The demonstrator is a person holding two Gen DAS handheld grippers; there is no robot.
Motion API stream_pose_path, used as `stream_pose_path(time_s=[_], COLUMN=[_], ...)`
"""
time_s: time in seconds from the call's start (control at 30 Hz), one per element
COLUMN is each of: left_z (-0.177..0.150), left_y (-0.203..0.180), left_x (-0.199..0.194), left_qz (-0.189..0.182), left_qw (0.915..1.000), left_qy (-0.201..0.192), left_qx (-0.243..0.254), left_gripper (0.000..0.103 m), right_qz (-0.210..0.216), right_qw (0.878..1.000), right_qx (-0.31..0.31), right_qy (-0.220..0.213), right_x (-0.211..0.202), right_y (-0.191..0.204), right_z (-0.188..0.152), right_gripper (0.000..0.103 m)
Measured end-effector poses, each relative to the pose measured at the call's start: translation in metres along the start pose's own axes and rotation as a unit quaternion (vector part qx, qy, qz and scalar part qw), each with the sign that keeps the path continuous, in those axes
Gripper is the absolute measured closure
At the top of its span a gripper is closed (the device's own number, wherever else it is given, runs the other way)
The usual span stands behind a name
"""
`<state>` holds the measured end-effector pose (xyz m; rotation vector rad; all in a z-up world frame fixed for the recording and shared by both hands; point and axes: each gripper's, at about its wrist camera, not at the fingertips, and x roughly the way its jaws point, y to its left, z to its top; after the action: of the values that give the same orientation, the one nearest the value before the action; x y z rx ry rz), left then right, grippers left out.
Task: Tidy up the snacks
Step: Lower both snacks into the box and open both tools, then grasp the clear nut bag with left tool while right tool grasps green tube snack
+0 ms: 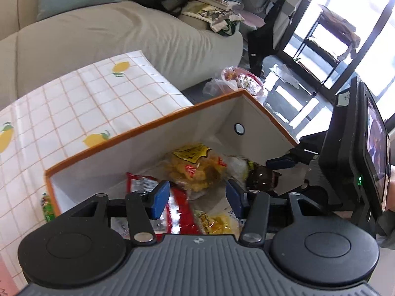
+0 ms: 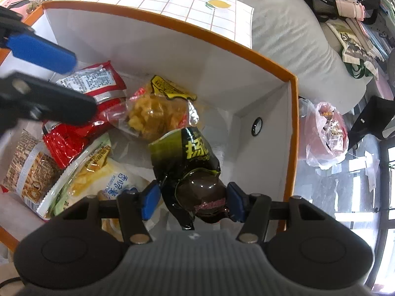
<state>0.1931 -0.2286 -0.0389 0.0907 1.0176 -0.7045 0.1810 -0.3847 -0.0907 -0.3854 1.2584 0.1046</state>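
Orange-rimmed storage box (image 2: 291,79) with white inner walls sits on a table under a lemon-print grid cloth (image 1: 81,103); beige sofa (image 1: 103,39) just behind. Right gripper (image 2: 191,201) reaches down into the box, blue pads clenched on a dark, glossy snack packet (image 2: 195,172) with yellow-green lettering; the packet hangs between the jaws, above the box floor near the right-hand wall. Left gripper (image 1: 197,197) hovers over the box's near side, jaws spread, nothing between them. Already lying in the box: a clear bag of yellow puffs (image 2: 158,108) at centre, a red packet (image 2: 81,113) left of it, a pale bag of chips (image 2: 103,175) and a striped fries packet (image 2: 29,170) toward the near-left corner. A plastic bag (image 2: 323,135) with more snacks sits on the floor beyond the box.
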Motion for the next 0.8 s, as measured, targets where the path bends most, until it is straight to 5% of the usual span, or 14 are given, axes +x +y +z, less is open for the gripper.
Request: stream_pose_path(time_s=[0.47, 0.8], left_z=[-0.014, -0.047], left_y=[-0.002, 0.004], left_x=[-0.049, -0.109], left_qz=[0.052, 0.107], left_qw=[0.9973, 0.9880], left_qy=[-0.046, -0.097], left_qx=[0.025, 0.054], left_gripper=[0.041, 0.039], right_qz=[0.035, 0.051], right_qw=[0.995, 0.969], right_qx=[0.082, 0.175], right_qy=[-0.045, -0.169], right_x=[-0.042, -0.115], right_y=[-0.010, 0.023], right_z=[0.002, -0.014], right_gripper=[0.041, 0.040])
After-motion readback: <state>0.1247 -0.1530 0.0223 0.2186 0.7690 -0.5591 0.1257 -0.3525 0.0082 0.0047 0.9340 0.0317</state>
